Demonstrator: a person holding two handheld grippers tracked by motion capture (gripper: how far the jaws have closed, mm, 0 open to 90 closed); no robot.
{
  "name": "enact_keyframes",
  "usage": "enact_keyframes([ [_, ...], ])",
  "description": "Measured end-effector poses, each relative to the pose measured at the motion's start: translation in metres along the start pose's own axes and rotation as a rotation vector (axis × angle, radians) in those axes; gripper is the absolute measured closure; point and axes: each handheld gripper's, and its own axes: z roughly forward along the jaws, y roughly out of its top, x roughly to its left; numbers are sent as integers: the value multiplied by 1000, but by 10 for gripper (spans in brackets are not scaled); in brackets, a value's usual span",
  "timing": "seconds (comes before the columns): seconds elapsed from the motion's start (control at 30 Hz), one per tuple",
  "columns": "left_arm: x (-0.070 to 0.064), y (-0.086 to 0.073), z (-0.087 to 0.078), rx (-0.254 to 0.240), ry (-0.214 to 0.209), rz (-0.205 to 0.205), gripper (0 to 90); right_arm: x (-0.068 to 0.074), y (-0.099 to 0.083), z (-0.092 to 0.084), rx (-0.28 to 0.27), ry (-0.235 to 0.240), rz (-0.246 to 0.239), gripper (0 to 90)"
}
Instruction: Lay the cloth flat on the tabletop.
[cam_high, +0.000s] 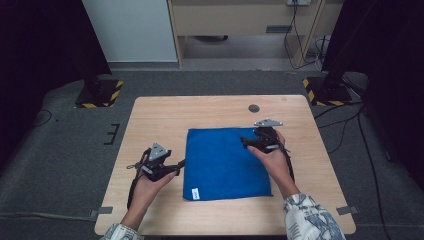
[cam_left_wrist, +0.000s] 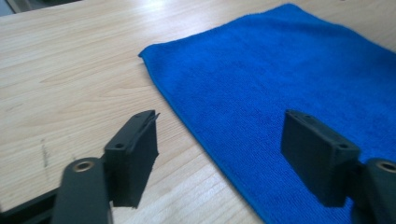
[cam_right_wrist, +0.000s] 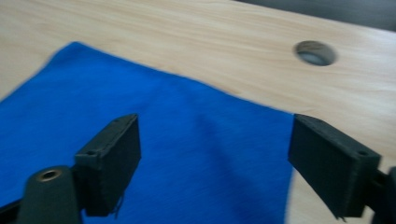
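A blue cloth (cam_high: 225, 162) lies flat in the middle of the wooden table (cam_high: 165, 112), with a small white tag (cam_high: 195, 193) at its near left corner. My left gripper (cam_high: 181, 163) is open at the cloth's left edge. In the left gripper view its jaws straddle that edge of the blue cloth (cam_left_wrist: 299, 79), one over bare wood, one over fabric. My right gripper (cam_high: 245, 141) is open over the cloth's far right part. In the right gripper view its jaws stand wide apart above the blue cloth (cam_right_wrist: 187, 140) near its right edge.
A round cable hole (cam_high: 254, 108) sits in the table beyond the cloth, and the same hole (cam_right_wrist: 315, 52) appears in the right gripper view. Two stand bases with yellow-black tape (cam_high: 100, 92) (cam_high: 325, 90) rest on the floor behind the table. A desk (cam_high: 240, 20) stands at the back.
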Motion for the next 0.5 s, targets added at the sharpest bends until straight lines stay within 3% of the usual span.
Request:
enact_keyframes([
  [0.2, 3, 11, 21, 44, -31, -11, 157, 24, -11, -8, 11, 110, -14, 98],
  [0.33, 8, 18, 35, 79, -63, -3, 138, 39, -21, -12, 22, 189, -31, 94],
  [0.5, 10, 24, 48, 109, -81, 22, 132, 58, -30, -11, 55, 235, -70, 107],
])
